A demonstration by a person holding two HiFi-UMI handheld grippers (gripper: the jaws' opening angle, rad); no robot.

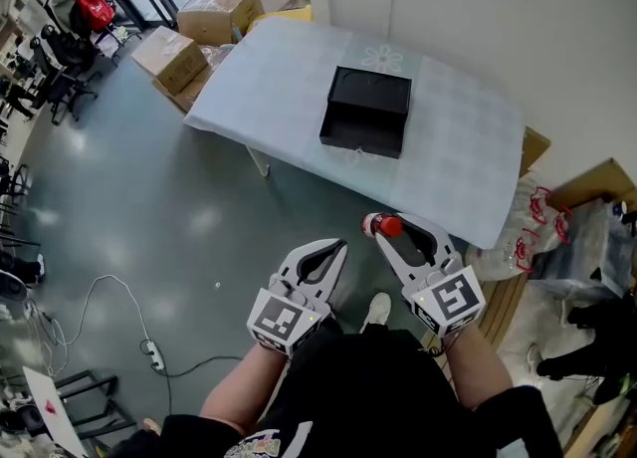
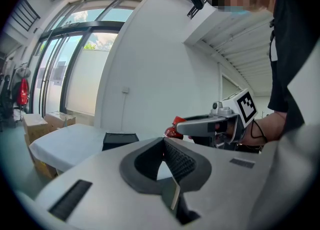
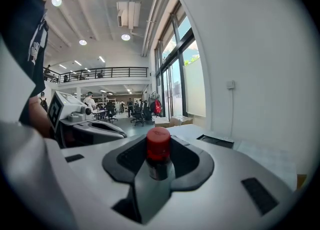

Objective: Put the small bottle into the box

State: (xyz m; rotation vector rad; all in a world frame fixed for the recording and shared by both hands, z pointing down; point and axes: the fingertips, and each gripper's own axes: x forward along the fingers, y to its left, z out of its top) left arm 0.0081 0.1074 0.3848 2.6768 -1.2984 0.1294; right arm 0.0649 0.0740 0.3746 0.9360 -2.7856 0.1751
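Observation:
A small dark bottle with a red cap (image 1: 389,226) stands between the jaws of my right gripper (image 1: 381,227), which is shut on it; in the right gripper view the small bottle (image 3: 158,150) rises upright between the pads. My left gripper (image 1: 338,246) is beside it, shut with nothing in it. Both grippers are held over the floor, short of the table's near edge. The black open box (image 1: 365,111) lies on the white-covered table (image 1: 269,78) ahead. The left gripper view shows the box (image 2: 120,140) and the red cap (image 2: 173,130).
Cardboard boxes (image 1: 204,18) are stacked on the floor beyond the table's left end. Plastic bags (image 1: 518,247) and flat cardboard lie to the right of the table. A power strip with cables (image 1: 151,351) lies on the floor at lower left. Office chairs stand far left.

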